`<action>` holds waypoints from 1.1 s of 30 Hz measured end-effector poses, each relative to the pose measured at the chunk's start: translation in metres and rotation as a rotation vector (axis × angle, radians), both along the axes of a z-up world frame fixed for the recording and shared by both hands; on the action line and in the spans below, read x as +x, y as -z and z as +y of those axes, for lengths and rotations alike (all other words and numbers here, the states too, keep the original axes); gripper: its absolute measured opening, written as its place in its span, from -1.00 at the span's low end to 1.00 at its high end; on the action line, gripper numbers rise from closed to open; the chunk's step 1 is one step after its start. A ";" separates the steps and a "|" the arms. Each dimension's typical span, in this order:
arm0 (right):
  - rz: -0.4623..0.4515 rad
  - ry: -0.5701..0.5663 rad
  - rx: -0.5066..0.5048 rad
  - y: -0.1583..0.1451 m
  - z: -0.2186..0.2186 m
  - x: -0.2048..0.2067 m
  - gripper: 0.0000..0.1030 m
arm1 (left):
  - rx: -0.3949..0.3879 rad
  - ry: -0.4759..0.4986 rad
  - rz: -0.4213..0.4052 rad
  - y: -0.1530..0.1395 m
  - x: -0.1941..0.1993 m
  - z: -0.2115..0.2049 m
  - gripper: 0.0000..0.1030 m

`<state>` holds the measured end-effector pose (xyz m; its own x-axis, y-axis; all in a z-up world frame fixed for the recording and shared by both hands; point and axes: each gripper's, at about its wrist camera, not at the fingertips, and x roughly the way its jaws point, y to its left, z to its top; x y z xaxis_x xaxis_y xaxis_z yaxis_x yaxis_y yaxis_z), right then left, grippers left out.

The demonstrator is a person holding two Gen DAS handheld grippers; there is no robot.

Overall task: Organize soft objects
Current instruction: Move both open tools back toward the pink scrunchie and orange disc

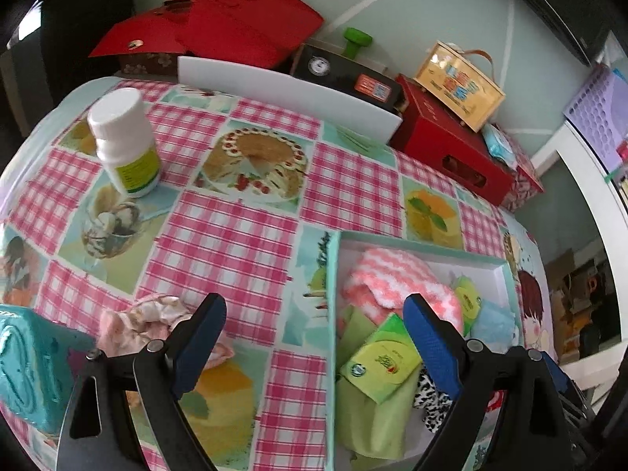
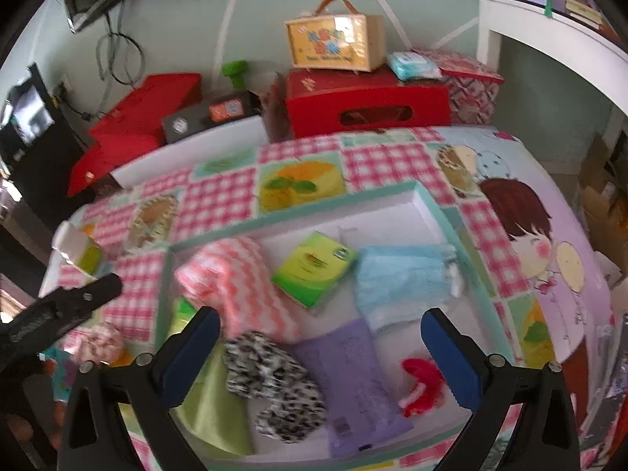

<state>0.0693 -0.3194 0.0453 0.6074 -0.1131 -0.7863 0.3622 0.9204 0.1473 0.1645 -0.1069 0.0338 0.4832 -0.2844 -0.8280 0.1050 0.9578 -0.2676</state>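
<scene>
A shallow teal-rimmed tray (image 2: 431, 212) on the table holds a pink-and-white fuzzy sock (image 2: 235, 274), a green tissue pack (image 2: 314, 267), a blue cloth (image 2: 400, 282), a purple packet (image 2: 353, 384), a black-and-white scrunchie (image 2: 274, 384), a red item (image 2: 420, 384) and a green cloth (image 2: 212, 404). My right gripper (image 2: 320, 318) hangs open above the tray with nothing between its fingers. My left gripper (image 1: 314, 306) is open over the tablecloth, just left of the tray (image 1: 333, 274). A crumpled pink cloth (image 1: 145, 322) lies on the table beside its left finger.
A white pill bottle (image 1: 125, 145) stands at the table's far left. A teal box (image 1: 27, 369) sits at the near left edge. A white board (image 1: 286, 94), red boxes (image 1: 451, 149) and a yellow bag (image 1: 459, 86) line the back.
</scene>
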 end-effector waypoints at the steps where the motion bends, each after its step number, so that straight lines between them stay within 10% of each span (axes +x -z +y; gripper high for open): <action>1: -0.002 -0.008 0.003 -0.001 0.003 0.001 1.00 | 0.009 -0.014 -0.004 -0.001 0.000 0.003 0.78; 33: -0.008 -0.223 -0.060 -0.007 0.073 0.016 1.00 | 0.015 -0.219 0.031 0.017 -0.050 0.061 0.78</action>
<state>0.0852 -0.2461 0.0521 0.6289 -0.0221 -0.7772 0.1480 0.9847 0.0918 0.1147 -0.0455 0.0169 0.5067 -0.1630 -0.8466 -0.1139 0.9607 -0.2531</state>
